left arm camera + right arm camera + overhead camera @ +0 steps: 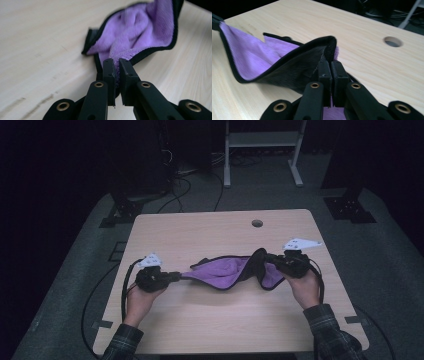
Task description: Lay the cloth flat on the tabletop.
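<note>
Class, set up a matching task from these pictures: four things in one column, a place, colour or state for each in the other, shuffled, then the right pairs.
Things:
1. cloth
2. left tongs
3. table
4. round hole

Descriptions:
A. pale wood
B. purple with a black edge
C. near the table's far edge
D. shut on the cloth's corner

Pairs: 1-B, 2-D, 3-A, 4-C

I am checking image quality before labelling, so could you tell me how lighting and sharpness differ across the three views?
High view: dim, surroundings nearly black, the table evenly lit, the purple cloth soft. Left gripper view: bright, jaws sharp, the cloth's far edge blurred. Right gripper view: jaws and clamped hem crisp, the table hole slightly soft.
</note>
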A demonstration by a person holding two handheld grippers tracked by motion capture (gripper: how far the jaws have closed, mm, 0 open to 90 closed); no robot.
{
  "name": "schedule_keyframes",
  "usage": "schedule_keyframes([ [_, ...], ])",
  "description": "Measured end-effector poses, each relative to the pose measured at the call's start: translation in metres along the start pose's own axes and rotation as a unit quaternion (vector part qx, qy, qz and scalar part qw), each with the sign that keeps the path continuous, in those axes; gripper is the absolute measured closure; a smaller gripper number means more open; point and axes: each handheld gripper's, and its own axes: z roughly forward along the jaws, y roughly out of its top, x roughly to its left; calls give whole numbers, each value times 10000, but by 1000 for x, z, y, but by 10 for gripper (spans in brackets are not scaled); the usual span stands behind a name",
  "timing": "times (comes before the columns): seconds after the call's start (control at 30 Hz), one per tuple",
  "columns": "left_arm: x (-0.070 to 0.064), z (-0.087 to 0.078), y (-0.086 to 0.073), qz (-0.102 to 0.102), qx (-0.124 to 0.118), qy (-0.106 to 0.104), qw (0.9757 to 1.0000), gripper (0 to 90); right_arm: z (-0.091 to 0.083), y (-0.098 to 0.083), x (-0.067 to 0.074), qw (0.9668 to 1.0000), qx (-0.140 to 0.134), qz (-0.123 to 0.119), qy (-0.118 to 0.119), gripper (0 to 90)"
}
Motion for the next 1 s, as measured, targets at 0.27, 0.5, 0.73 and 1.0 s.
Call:
schedule_keyframes([
  [0.27, 4, -33, 25, -50, -744, 119, 9971, 847, -32, 17, -22, 9986, -455, 110, -257, 873],
  [0.5, 3, -64, 57, 84, -1330, 279, 9907, 847, -60, 43, -27, 9951, -900, 30, -406, 875],
  [0.73, -2, -90, 87, 248, -1851, 341, 9818, 848, -89, 71, -25, 9898, -1314, -133, -538, 875],
  [1.0, -5, -102, 104, 322, -2126, 386, 9759, 848, -106, 89, -19, 9858, -1559, -249, -573, 875],
])
